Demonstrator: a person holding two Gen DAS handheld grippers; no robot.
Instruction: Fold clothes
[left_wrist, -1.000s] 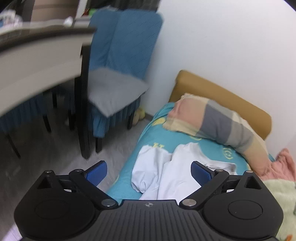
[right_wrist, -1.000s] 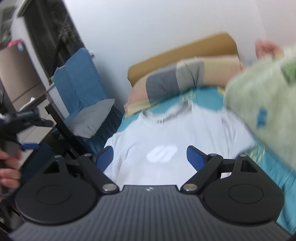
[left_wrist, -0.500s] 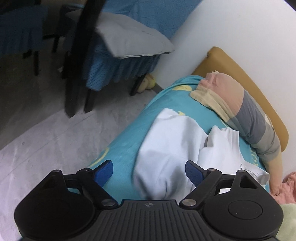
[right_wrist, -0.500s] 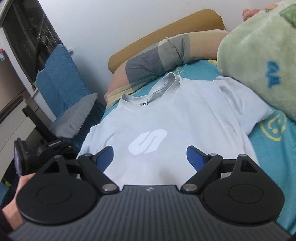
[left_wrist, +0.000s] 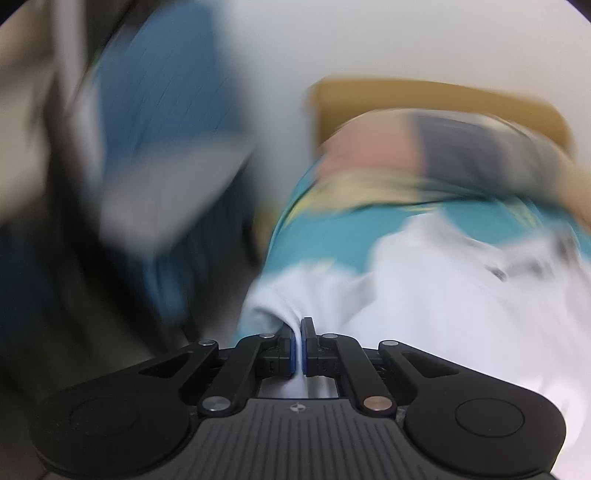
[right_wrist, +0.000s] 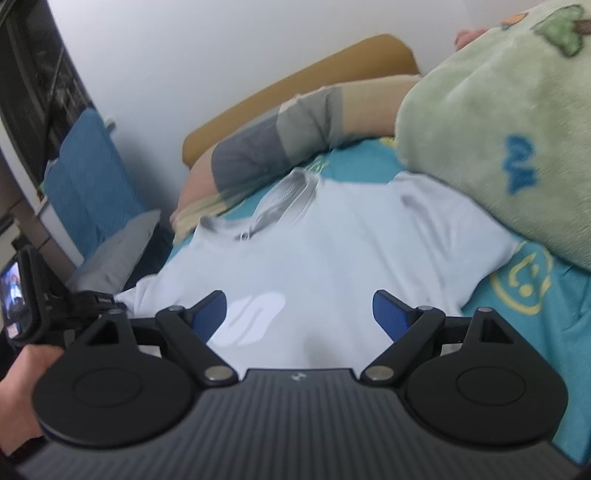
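A white T-shirt (right_wrist: 332, 251) with a pale logo lies front-up on the teal bed sheet (right_wrist: 546, 325), collar toward the headboard. My right gripper (right_wrist: 299, 310) is open and empty, hovering over the shirt's lower chest. My left gripper (left_wrist: 299, 332) is shut on the shirt's left sleeve edge (left_wrist: 280, 302), with white cloth pinched between the blue pads. The left wrist view is blurred by motion. The left gripper also shows at the left edge of the right wrist view (right_wrist: 107, 301), at the shirt's sleeve.
A striped pillow (right_wrist: 280, 140) lies against the tan headboard (right_wrist: 295, 85). A green plush blanket (right_wrist: 498, 147) covers the shirt's right sleeve side. A blue-covered chair with a grey cushion (right_wrist: 110, 251) stands beside the bed on the left.
My left gripper came down to the shirt's left sleeve and shut on its edge. My right gripper moved slightly closer to the shirt and stayed open.
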